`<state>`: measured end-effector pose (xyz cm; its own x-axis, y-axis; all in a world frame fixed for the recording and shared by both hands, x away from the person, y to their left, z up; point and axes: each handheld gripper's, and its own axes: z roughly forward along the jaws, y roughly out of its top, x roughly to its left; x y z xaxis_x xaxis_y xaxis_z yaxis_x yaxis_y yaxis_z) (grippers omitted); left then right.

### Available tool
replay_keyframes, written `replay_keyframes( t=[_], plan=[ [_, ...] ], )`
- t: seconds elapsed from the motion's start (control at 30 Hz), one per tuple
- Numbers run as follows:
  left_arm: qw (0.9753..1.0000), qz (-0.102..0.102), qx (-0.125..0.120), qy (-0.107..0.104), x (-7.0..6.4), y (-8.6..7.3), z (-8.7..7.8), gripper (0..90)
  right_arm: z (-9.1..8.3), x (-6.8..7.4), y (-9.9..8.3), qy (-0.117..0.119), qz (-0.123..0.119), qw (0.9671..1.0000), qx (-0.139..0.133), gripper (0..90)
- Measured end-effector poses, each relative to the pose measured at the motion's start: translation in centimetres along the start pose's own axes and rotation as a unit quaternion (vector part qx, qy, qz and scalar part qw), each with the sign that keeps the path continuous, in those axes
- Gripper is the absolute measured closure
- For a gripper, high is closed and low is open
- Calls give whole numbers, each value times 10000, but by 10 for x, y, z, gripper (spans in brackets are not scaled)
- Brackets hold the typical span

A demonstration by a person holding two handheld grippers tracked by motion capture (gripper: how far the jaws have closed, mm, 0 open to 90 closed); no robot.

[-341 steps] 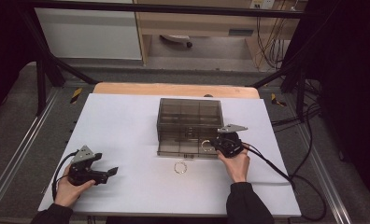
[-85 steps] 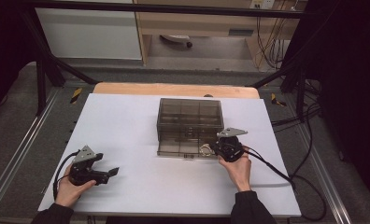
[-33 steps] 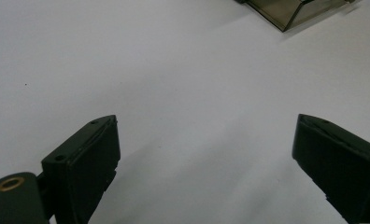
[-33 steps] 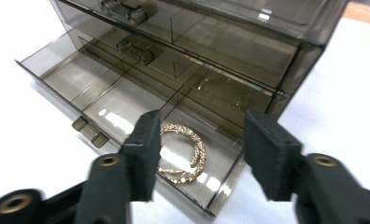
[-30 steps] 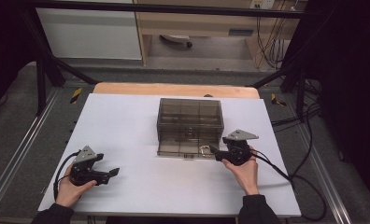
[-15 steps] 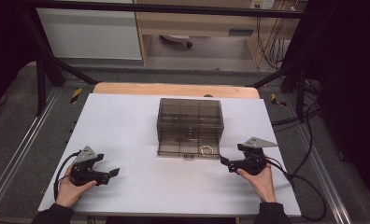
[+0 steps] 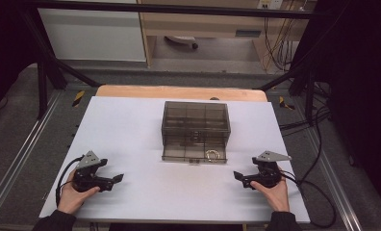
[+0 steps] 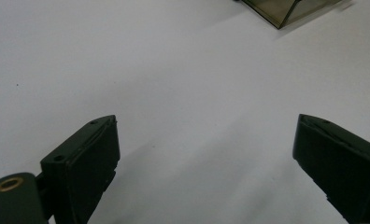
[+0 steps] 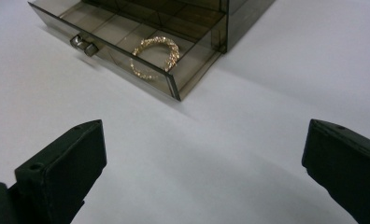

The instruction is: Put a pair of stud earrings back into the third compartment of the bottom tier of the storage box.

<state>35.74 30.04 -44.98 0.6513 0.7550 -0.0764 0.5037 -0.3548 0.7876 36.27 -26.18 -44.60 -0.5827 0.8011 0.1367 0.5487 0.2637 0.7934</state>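
Observation:
A smoky clear drawer box (image 7: pixel 196 124) stands mid-table with its bottom drawer (image 9: pixel 127 46) pulled out. A gold bracelet (image 9: pixel 156 55) lies in the drawer's right compartment, seen as a small ring (image 7: pixel 212 154) in the high view. My right gripper (image 7: pixel 240 178) rests on the table to the drawer's front right, open and holding nothing; in the right gripper view its jaws stand wide apart, aimed at the drawer. At the table's front left, my left gripper (image 7: pixel 114 180) is open too, jaws spread over bare white tabletop (image 8: pixel 183 93), a corner of the box (image 8: pixel 290 9) showing far off.
The white table (image 7: pixel 131 130) has a wooden strip (image 7: pixel 179 92) along its far edge. Cables (image 7: pixel 318 192) trail from the right gripper off the table's right side. A metal frame and dark floor surround the table.
My right gripper let go of the bracelet in the drawer, then drew back to the right and toward the front edge. The left gripper has stayed put.

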Motion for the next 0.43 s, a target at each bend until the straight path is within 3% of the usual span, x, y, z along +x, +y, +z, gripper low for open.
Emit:
replay_keyframes(
  t=[0.13, 0.43],
  plan=[
    [10000, 22, 26, 0, 0, 0, 0, 72, -1, -1, -7, 55, -133, 9999, 21, 5],
    [10000, 35, 32, 3, 0, 0, 0, 72, -1, -3, -9, 96, -96, 9999, 52, 5]
  ],
)
